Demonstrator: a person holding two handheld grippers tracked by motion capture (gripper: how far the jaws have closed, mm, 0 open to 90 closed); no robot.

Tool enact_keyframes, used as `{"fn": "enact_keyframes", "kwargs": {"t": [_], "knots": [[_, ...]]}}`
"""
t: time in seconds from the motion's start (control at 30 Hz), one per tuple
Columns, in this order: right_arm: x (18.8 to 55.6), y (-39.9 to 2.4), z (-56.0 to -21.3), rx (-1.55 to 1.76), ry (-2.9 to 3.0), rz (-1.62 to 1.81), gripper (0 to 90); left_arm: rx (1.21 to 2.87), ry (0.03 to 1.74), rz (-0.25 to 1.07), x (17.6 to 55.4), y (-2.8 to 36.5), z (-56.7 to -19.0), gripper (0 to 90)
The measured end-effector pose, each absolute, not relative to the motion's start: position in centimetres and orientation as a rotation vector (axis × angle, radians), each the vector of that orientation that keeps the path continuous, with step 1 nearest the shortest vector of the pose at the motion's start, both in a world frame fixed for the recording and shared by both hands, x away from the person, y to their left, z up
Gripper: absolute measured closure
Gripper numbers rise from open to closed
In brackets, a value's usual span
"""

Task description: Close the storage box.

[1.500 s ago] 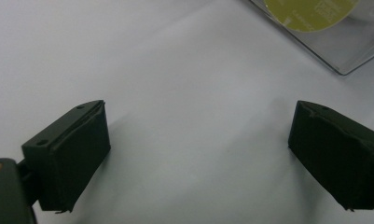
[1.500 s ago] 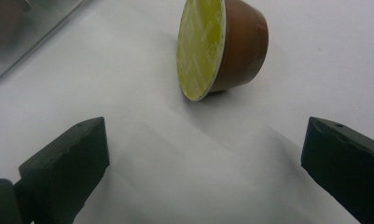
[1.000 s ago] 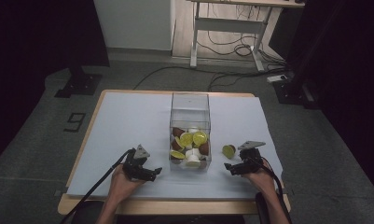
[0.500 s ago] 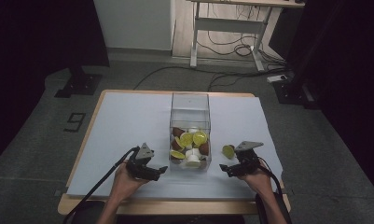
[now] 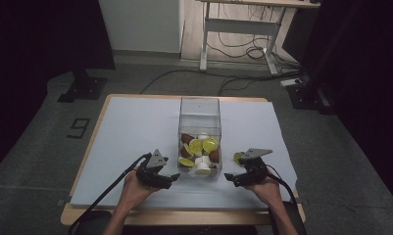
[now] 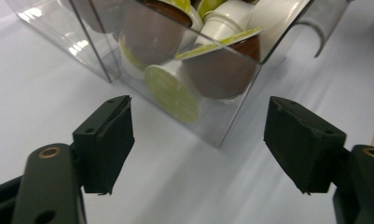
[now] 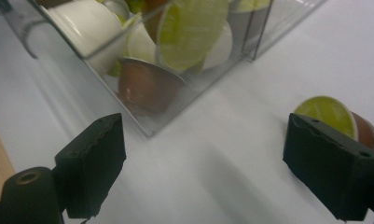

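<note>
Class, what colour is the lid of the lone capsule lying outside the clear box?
Yellow-green, on a brown capsule; the right gripper view shows it best.

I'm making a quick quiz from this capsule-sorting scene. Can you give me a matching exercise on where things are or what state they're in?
Things:
1. clear box
2. loose capsule
3. left claw
4. right claw

Descriptions:
A. lies on the white sheet, right of the box
B. open, empty, near the box's left front corner
C. holds many capsules
D. open, empty, close to the loose capsule

Pairs: 1-C, 2-A, 3-B, 4-D
</note>
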State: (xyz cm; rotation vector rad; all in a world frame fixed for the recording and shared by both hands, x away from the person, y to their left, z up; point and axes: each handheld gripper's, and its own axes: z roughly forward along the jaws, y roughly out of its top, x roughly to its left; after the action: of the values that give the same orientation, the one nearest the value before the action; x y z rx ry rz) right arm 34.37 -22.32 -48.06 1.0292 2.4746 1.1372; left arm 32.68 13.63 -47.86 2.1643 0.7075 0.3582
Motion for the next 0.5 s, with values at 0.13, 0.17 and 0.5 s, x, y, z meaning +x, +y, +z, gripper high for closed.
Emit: {"fn": "enact_keyframes", "kwargs": {"t": [0.13, 0.17, 0.5], "knots": [[34.3, -21.8, -47.8, 1.024, 2.476, 1.167, 13.6, 2.147, 0.694, 0.357, 32.6, 13.6, -47.7, 28.6], [34.3, -21.7, -47.8, 1.022, 2.473, 1.178, 14.1, 2.139, 0.694, 0.352, 32.6, 13.6, -47.7, 29.5], [34.3, -20.7, -47.4, 0.991, 2.496, 1.189, 26.9, 2.129, 0.69, 0.352, 32.8, 13.2, -47.5, 39.1]]}}
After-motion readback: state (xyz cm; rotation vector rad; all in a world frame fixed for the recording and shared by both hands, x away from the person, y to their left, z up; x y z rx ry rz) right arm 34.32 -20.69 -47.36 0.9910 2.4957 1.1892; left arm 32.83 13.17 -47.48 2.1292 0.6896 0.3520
